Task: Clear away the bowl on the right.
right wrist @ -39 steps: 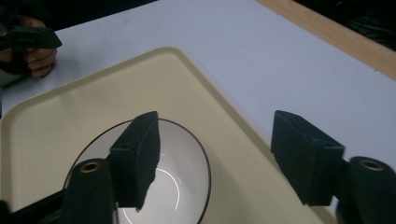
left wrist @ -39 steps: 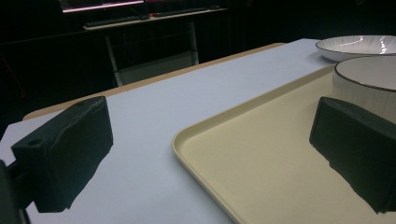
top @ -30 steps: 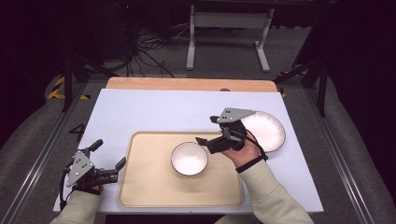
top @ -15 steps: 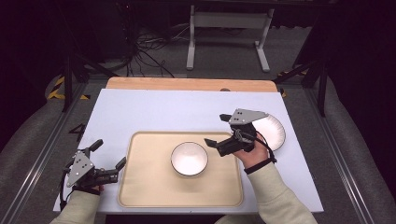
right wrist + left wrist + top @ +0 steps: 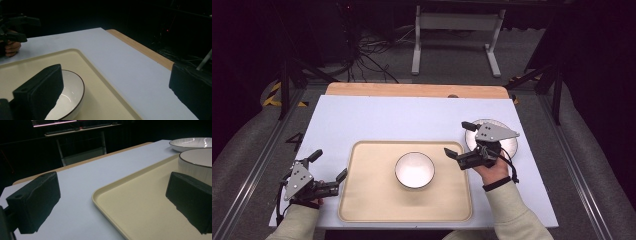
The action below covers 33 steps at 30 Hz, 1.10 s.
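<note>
A white bowl (image 5: 414,170) with a dark rim stands in the middle of a beige tray (image 5: 372,200). My right gripper (image 5: 456,138) is open and empty above the tray's right edge, between the bowl and a white plate (image 5: 507,145). In the right gripper view the bowl (image 5: 67,97) lies just past the left jaw, apart from it. My left gripper (image 5: 330,164) is open and empty at the tray's left edge. The left gripper view looks across the tray (image 5: 140,210) to the bowl (image 5: 197,162) and the plate (image 5: 190,143).
The table top (image 5: 402,120) is pale, with a wooden strip (image 5: 412,90) along its far edge. A metal stand (image 5: 452,30) and cables sit on the dark floor beyond. The left hand's gripper (image 5: 15,25) shows far off in the right gripper view.
My right gripper has drawn back to the right, from the bowl's rim toward the plate, still open. The bowl and the left gripper have not moved.
</note>
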Motion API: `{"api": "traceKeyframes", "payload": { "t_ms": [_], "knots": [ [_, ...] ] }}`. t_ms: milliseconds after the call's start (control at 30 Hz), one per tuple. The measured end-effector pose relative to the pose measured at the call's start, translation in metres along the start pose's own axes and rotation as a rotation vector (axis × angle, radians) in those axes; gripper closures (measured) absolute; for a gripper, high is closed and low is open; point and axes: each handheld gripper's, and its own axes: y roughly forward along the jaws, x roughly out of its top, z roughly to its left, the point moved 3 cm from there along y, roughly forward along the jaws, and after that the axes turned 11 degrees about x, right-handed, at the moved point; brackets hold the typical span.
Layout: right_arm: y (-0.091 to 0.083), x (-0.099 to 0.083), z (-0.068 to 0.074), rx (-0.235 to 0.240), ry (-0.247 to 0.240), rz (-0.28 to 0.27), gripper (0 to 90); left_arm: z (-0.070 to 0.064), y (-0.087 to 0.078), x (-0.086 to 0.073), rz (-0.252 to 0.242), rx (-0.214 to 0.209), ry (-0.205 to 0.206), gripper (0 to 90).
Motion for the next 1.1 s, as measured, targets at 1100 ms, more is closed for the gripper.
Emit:
{"api": "traceKeyframes", "payload": {
  "t_ms": [1100],
  "knots": [
    [-0.036,-0.062,-0.005,-0.086,0.0,-0.091,0.0,0.001,0.0,0.0,-0.003,0.004,-0.007,0.1]
  ]
}}
